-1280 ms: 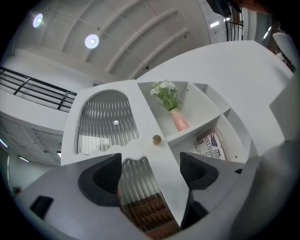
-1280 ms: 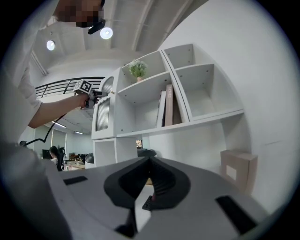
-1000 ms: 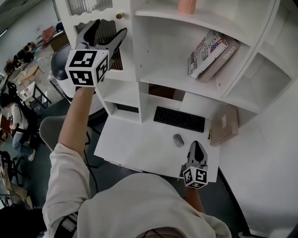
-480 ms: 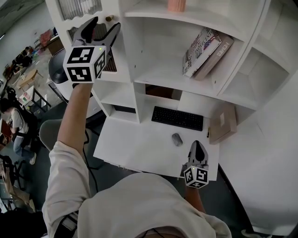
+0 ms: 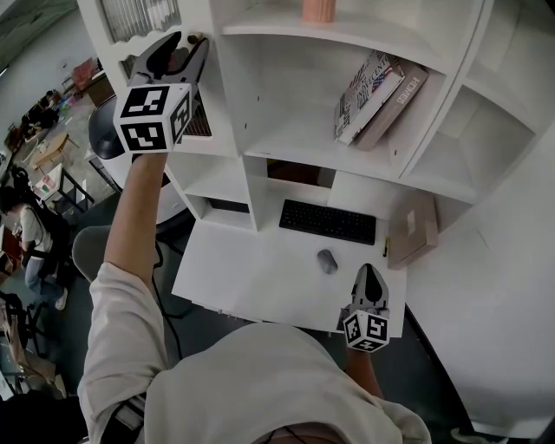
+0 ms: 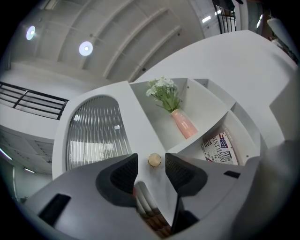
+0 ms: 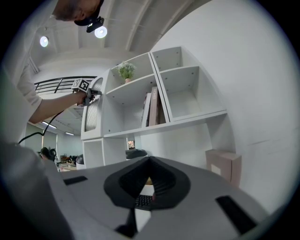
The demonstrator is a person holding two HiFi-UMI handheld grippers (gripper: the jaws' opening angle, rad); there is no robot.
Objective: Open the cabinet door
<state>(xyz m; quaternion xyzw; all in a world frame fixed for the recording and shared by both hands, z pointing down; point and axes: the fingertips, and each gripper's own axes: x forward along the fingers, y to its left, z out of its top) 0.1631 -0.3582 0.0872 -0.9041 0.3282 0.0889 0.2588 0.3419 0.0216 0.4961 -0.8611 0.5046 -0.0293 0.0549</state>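
Fingers (image 5: 165, 56) of left gripper (image 5: 179, 52), head view: raised to the upper-left cabinet door (image 5: 130, 17), which has a ribbed glass pane. Door sits flush with the white shelf unit (image 5: 260, 104), so not opened. Low down, right gripper (image 5: 370, 276) hangs over the front edge of the desk (image 5: 243, 269), near the mouse (image 5: 327, 260) but apart from it. Keyboard (image 5: 327, 222) lies further back under the shelves.

Left gripper view: jaws have just been closing. Round wooden knob (image 6: 154, 160) sits between the tips with a sliver of white door showing on each side. Pads not on it, so released, nothing grasped. Knob is on the door frame just right of the glass. Pink vase (image 6: 183, 124) with flowers stands in the open bay beside the door.

Right gripper view: jaws clenched together, nothing between them, pointing at the shelf unit. Left gripper shows at the door, upper left.
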